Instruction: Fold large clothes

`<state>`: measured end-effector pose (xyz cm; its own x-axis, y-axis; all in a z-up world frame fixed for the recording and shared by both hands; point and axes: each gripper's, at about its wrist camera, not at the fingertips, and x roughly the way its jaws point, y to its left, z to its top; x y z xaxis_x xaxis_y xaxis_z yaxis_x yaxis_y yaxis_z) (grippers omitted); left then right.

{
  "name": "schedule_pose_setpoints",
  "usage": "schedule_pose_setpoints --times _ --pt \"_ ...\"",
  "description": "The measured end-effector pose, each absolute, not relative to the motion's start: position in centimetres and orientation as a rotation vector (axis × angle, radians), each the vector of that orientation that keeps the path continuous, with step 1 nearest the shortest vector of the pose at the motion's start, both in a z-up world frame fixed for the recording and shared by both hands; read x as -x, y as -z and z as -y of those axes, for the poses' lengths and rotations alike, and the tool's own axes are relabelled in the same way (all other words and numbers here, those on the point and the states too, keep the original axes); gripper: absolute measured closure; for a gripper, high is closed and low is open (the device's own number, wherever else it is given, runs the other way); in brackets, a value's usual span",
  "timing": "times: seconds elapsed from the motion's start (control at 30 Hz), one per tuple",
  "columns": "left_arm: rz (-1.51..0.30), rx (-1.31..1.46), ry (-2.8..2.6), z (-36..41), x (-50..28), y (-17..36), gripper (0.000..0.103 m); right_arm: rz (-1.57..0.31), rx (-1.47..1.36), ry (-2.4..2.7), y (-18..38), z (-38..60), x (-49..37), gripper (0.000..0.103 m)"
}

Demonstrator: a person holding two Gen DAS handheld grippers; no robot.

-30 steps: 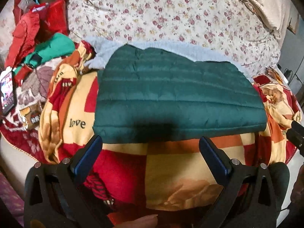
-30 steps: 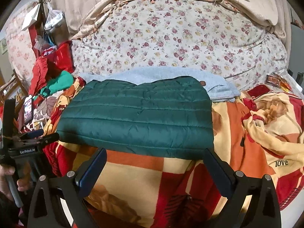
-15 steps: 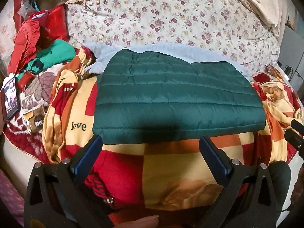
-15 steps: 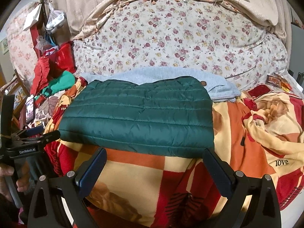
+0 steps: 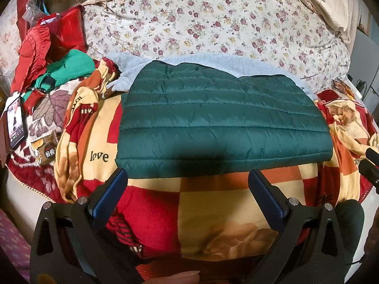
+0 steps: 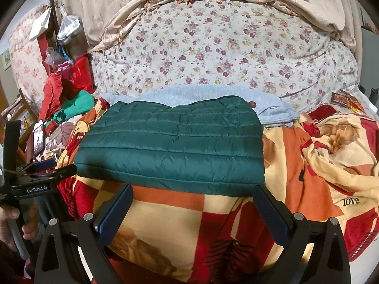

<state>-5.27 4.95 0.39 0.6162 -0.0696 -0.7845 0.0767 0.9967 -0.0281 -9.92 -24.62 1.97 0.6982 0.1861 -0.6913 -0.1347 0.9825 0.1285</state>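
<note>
Green quilted jacket lies folded on the checkered blanket; floral bedding behind it — left claw and right claw released, near its front edge.

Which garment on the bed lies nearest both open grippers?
The dark green quilted jacket, folded flat on the checked blanket. The pale blue garment lies behind it; the red and bright green clothes sit far left.

warm indoor light | sharp focus | fisheye bending, dark corners
</note>
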Motion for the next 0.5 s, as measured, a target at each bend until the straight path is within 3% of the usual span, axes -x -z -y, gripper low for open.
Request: schedule_pose_setpoints --times 0.5 --pt "-0.840 -0.018 0.125 -3.9 6.2 -1.1 0.001 -0.786 -0.082 -0.180 -1.9 24.4 10.0 0.003"
